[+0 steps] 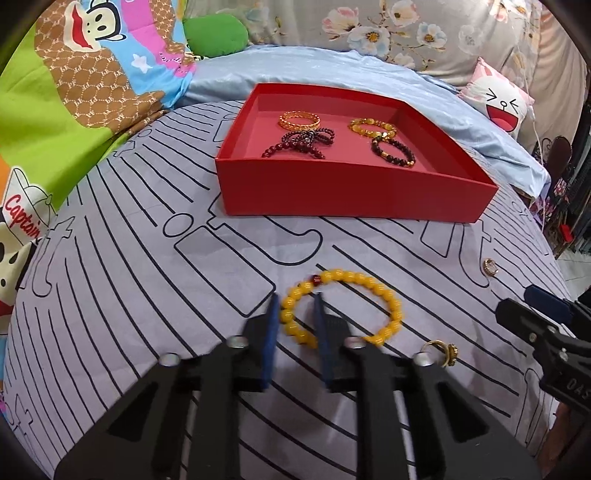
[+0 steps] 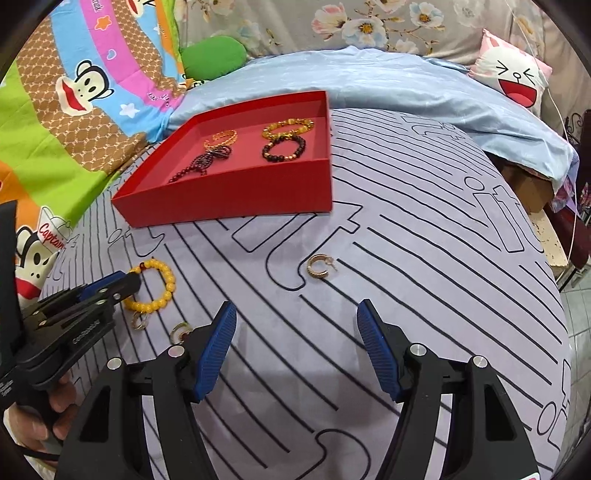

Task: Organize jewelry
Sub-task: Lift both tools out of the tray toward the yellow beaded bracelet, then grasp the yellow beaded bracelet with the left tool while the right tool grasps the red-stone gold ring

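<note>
The left gripper (image 1: 295, 314) straddles the near-left arc of the yellow bracelet (image 1: 373, 284), jaws narrowed either side of the beads but not visibly pinching. The box (image 1: 351, 192) lies at twelve o'clock, with open bedspread between. At three o'clock the right gripper (image 2: 297, 321) hovers agape; a hoop earring (image 2: 319, 267) sits just beyond it.

A bed under a grey cover (image 1: 147, 258) with black line print. Far left lies a cartoon monkey quilt (image 1: 74, 92), beyond it a pale blue sheet (image 2: 406, 88), a floral one (image 1: 369, 29) and a smiling-face pillow (image 2: 517, 81). Tiled floor (image 2: 578, 314) at right.
</note>
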`<state>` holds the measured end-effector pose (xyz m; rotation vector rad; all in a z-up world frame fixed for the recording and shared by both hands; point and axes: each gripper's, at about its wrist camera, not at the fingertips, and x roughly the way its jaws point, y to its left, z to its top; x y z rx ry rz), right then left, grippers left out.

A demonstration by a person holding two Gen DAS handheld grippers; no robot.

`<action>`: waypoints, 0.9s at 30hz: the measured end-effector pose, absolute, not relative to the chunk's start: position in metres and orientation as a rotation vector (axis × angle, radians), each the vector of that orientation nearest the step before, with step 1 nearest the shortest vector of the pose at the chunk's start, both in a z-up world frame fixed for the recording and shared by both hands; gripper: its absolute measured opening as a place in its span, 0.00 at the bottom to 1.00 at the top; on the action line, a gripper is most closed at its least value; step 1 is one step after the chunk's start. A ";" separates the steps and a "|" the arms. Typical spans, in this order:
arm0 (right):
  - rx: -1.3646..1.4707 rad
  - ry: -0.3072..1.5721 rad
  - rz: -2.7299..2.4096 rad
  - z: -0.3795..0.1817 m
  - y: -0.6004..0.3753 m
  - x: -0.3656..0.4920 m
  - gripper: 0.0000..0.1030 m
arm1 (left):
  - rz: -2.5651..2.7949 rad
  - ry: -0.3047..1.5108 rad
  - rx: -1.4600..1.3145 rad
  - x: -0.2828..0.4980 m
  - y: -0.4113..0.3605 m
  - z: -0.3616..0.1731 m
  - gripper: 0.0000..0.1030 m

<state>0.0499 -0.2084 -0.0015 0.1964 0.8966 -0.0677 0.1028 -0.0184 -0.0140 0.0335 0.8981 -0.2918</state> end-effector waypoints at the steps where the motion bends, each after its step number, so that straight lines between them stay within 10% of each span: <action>1: 0.197 0.899 -0.070 -0.002 -0.209 0.051 0.63 | -0.293 0.898 0.028 0.103 -0.018 -0.014 0.08; 27: 0.157 0.930 0.125 -0.012 -0.145 0.048 0.43 | -0.288 0.894 -0.049 0.085 0.007 -0.015 0.07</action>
